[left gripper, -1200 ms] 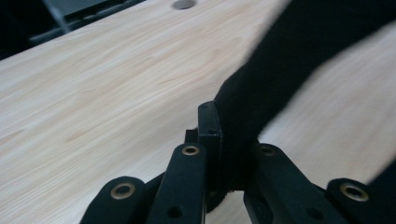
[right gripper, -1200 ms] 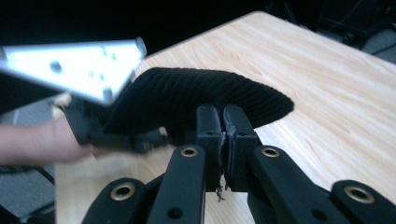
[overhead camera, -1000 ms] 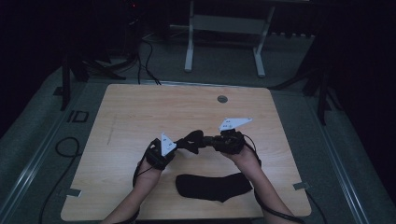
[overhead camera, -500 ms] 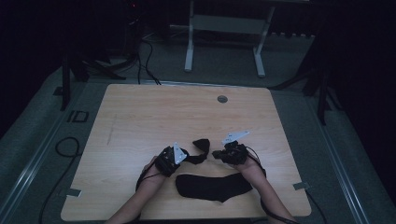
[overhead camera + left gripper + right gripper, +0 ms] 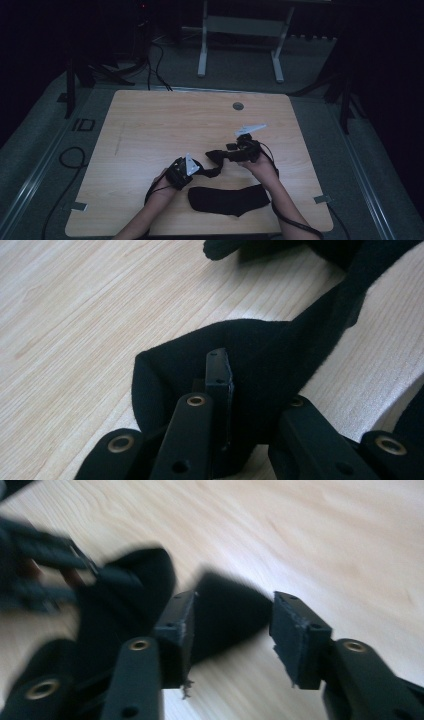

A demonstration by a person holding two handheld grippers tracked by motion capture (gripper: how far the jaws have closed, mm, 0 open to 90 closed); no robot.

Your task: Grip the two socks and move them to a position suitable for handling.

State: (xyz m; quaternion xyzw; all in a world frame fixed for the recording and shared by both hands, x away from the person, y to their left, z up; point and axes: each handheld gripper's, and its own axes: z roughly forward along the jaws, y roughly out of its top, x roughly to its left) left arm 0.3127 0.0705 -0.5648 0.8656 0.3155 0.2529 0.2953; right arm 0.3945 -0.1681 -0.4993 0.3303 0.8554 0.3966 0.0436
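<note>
A black sock [image 5: 216, 162] lies stretched across the lower middle of the high view, between the two tongs, resting on the wooden surface [image 5: 150, 130]. One end is pinched in the left tongs [image 5: 196, 171]; in the left gripper view the jaws are pressed together on a fold of the cloth [image 5: 260, 360], which bunches around them and trails off to the upper right of that frame. The other end sits at the right tongs [image 5: 216, 156], right of centre in the high view. The right tongs' jaws have just been opening: in the right gripper view [image 5: 232, 630] they stand apart with the sock's dark tip [image 5: 225, 615] lying between them, against the left pad and clear of the right one, so they no longer grip it. That frame is blurred. A second sock [image 5: 230, 199] lies flat near the bottom edge of the surface, between the person's forearms, just below the first. Farther up the surface, a small round grommet [image 5: 238, 106] sits near its far edge.
</note>
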